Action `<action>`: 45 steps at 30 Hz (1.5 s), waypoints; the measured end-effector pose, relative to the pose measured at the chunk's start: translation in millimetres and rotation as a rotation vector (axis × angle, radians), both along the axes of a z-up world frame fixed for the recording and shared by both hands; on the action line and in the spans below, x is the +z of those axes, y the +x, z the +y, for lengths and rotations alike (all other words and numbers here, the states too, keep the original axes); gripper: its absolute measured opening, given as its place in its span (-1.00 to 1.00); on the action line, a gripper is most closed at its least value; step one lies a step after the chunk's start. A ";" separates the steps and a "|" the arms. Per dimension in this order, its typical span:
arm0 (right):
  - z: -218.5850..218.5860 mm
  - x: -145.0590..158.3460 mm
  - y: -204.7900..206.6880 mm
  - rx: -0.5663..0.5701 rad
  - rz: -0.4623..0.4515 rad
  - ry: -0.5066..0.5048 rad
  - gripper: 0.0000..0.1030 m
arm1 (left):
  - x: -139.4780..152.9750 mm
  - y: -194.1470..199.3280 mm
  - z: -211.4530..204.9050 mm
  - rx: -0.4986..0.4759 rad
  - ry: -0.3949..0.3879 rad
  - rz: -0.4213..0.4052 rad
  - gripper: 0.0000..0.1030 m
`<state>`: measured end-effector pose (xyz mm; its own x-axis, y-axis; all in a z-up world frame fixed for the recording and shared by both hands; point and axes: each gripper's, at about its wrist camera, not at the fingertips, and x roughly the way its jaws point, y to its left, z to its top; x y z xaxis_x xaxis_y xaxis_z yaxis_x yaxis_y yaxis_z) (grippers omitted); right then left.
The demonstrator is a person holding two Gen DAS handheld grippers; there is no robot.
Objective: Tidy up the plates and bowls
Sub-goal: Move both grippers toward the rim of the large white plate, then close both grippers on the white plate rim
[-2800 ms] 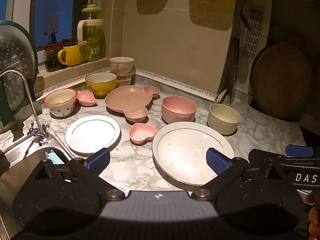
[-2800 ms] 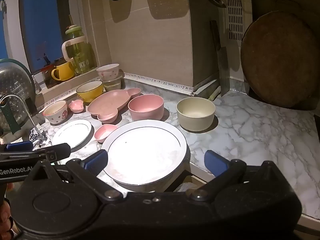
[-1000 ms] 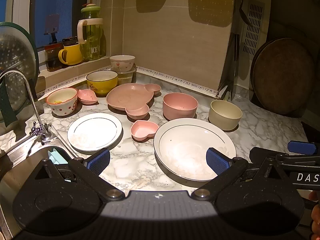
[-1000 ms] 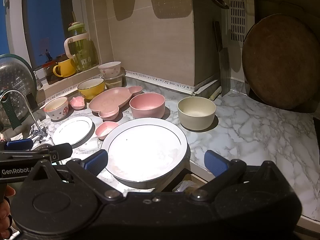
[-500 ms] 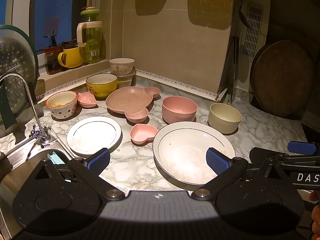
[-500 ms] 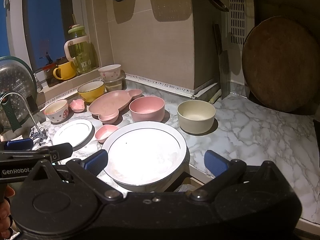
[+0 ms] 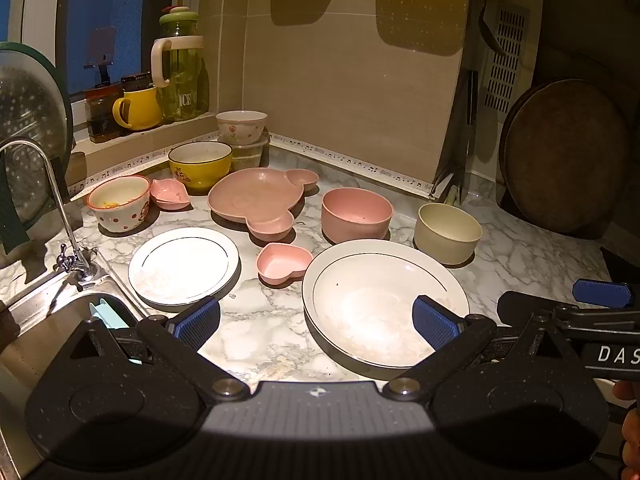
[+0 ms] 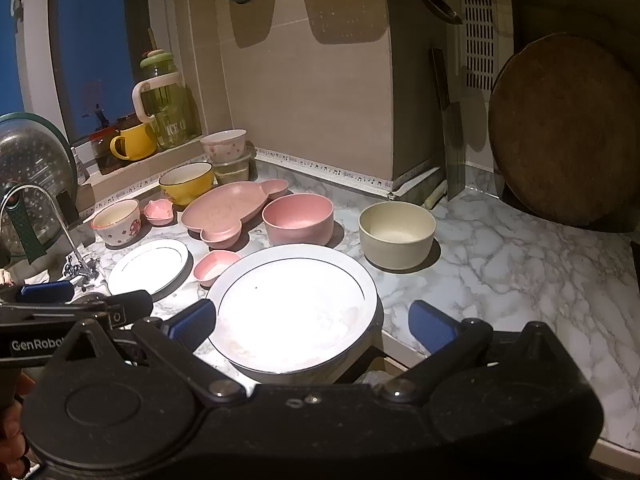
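Nothing is gripped yet: both the left tongs (image 7: 316,316) and the right tongs (image 8: 312,326) hang spread wide and empty above the near edge of the large white plate (image 7: 384,300) on the marble worktop (image 8: 520,264). The small white plate (image 7: 184,264) lies left of it, the pink bowl (image 7: 356,214) and cream bowl (image 7: 447,232) just behind. Sorting seems about to begin; a likely next move is closing on one plate's rim for stacking.

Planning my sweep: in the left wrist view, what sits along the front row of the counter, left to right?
Tap → small white plate → heart dish → large white plate → cream bowl. Both grippers, left and right, are open and empty.
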<state>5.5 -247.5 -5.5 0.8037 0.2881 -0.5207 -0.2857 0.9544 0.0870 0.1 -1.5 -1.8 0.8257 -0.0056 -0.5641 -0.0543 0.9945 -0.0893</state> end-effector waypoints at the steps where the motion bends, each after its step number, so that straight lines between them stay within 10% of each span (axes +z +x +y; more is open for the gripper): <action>1: 0.1 0.1 0.3 0.000 -0.002 0.000 0.99 | 0.0 0.9 0.8 -0.002 -0.002 -0.001 1.00; 19: -10.1 -11.2 34.6 0.038 -0.017 -0.010 0.99 | -7.4 26.8 6.2 0.105 -0.002 -0.093 1.00; 26: -22.9 -40.8 79.8 0.080 0.056 -0.042 0.97 | -42.8 62.2 2.6 0.120 -0.102 0.035 1.00; 34: -24.8 -77.3 137.2 0.093 0.195 -0.039 0.50 | -79.1 103.9 6.8 0.211 -0.127 0.138 0.87; 45: -24.4 -97.8 183.1 0.101 0.293 -0.026 -0.47 | -104.0 143.0 21.7 0.232 -0.260 0.263 -0.19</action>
